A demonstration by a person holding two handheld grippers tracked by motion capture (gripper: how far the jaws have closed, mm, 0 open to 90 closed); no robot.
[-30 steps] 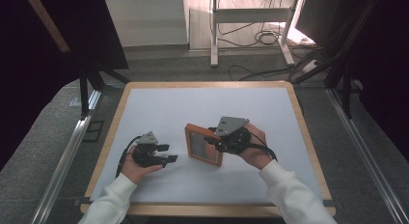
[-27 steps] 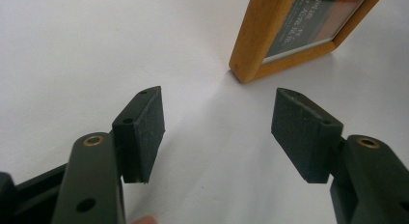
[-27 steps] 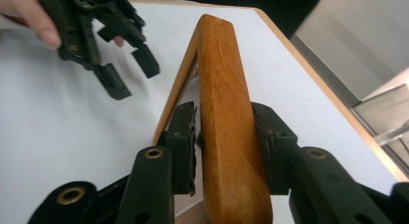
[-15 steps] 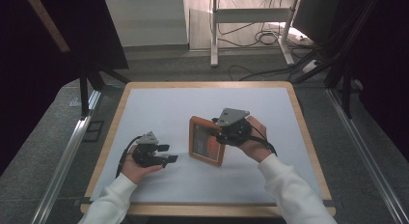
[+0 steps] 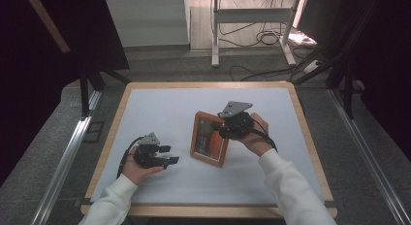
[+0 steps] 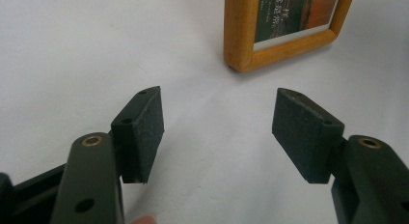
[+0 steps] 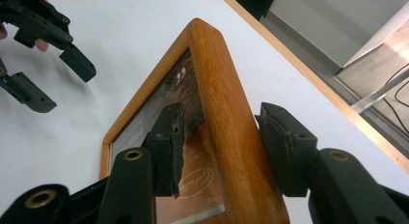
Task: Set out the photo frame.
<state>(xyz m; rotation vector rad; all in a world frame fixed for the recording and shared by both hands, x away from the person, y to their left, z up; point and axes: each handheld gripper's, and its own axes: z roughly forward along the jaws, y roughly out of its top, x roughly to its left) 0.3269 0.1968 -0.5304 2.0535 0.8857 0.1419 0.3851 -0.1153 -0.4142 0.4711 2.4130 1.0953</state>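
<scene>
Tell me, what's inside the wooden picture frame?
The picture frame holds a dark and orange picture with small writing. The right gripper covers part of it, and the writing is too blurry to read.

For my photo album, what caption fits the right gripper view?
Right gripper clasping the wooden picture frame by its edge, left gripper waiting open nearby.

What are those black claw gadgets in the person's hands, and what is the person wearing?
Each hand holds a black two-jaw claw: the left claw and right claw. Both have flat rectangular pads, brass-coloured rivets, a grey three-cornered plate on top, and a trailing black cable. The sleeves are white.
</scene>
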